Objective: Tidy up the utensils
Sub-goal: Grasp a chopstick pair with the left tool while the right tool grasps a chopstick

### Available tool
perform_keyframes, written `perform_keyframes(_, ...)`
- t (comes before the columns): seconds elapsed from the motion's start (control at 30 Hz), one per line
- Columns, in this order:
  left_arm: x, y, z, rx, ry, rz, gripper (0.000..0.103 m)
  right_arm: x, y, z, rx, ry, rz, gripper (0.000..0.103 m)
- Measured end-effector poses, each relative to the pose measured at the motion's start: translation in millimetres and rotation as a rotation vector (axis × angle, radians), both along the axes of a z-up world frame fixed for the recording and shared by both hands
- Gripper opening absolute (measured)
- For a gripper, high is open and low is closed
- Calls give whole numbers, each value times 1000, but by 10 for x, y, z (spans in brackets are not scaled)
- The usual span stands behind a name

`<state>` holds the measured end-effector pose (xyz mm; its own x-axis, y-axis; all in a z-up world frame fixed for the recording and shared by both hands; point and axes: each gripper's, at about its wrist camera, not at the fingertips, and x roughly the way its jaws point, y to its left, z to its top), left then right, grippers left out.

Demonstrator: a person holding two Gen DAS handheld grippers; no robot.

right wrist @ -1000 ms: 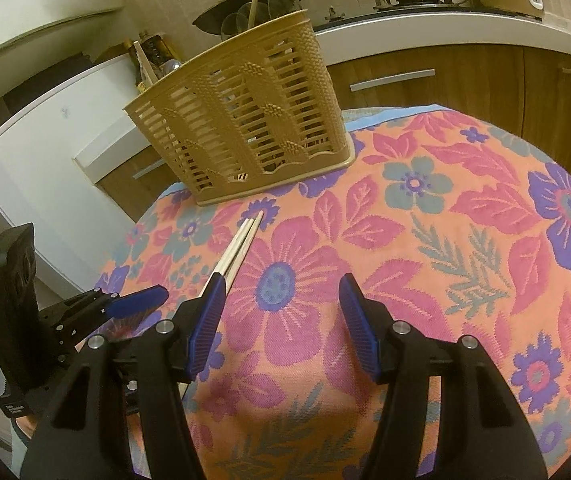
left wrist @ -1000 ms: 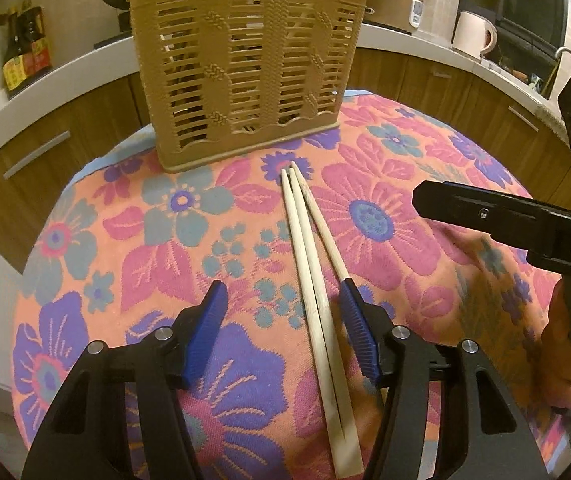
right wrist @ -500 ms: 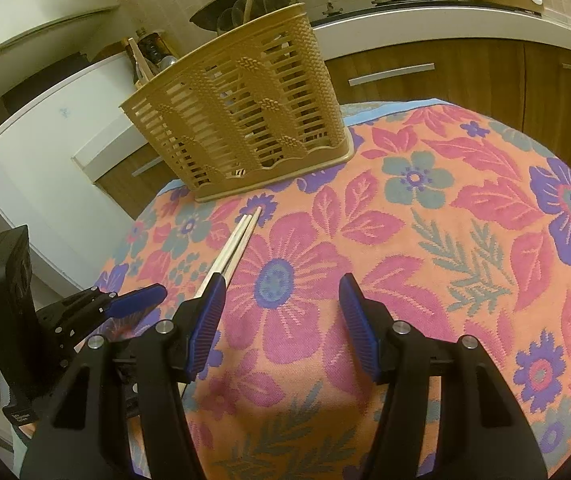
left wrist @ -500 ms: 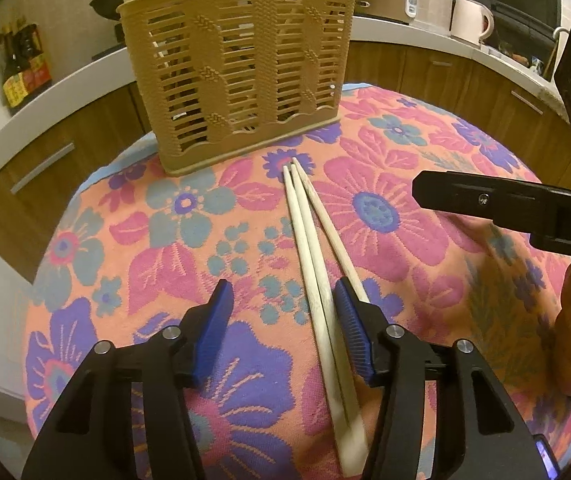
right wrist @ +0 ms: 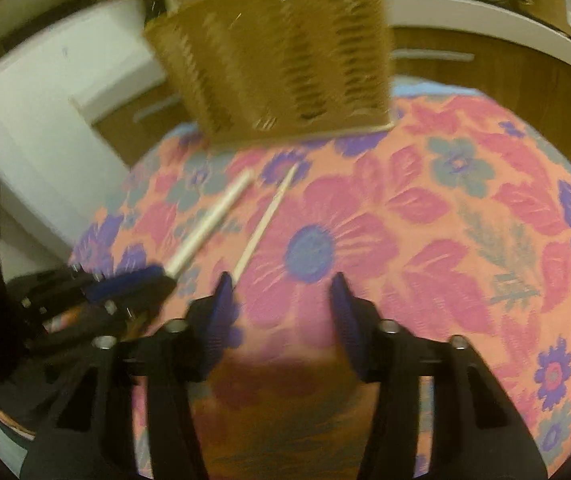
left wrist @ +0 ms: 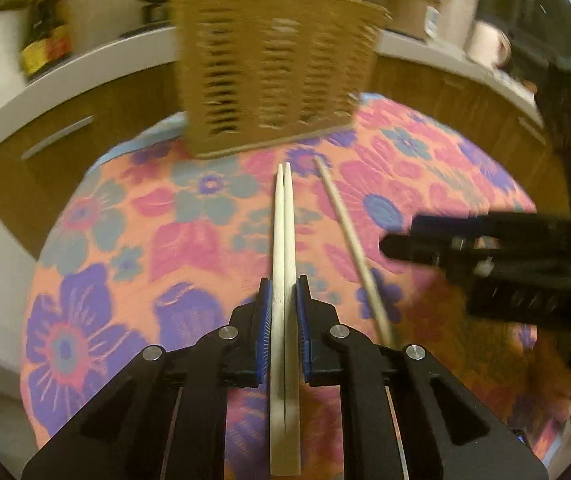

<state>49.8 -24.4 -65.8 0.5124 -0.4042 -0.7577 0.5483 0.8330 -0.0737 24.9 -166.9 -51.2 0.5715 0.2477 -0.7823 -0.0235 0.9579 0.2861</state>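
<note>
My left gripper [left wrist: 284, 284] is closing, and its blue pads press on two pale wooden chopsticks [left wrist: 284, 220] that point at the tan slotted basket [left wrist: 273, 80]. A third chopstick [left wrist: 349, 240] lies alone on the floral cloth to their right. The right gripper [left wrist: 397, 246] comes in from the right beside it. In the right wrist view, the right gripper [right wrist: 281, 284] is narrowing with only cloth between its fingers. The single chopstick [right wrist: 265, 220] ends at its left fingertip. The held pair [right wrist: 213, 220] sticks out of the left gripper [right wrist: 153, 276]. The basket [right wrist: 285, 60] stands behind.
The round table wears an orange floral cloth [left wrist: 125, 240] that drops off at the left edge. Behind the basket runs a white counter over wooden cabinets [left wrist: 57, 136], with sauce bottles [left wrist: 43, 40] and a pot [left wrist: 405, 4]. A hand [left wrist: 545, 380] holds the right gripper.
The left gripper has shut on two of the chopsticks, which now sit apart from the third. The right gripper has slid left towards the lone chopstick, with its jaws narrower.
</note>
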Motion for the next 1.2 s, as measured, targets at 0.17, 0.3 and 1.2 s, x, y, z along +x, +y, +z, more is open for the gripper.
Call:
perform_keyframes(0.17, 33, 271, -9, -34, 27, 82, 10, 131, 418, 34, -186, 65, 4, 36)
perform_keyframes(0.3, 40, 363, -6, -57, 37, 96, 10, 223, 523, 38, -233, 82, -4, 29)
perform_keyframes(1.2, -138, -64, 4, 84, 78, 55, 16, -498, -369, 0, -259, 123, 34, 4)
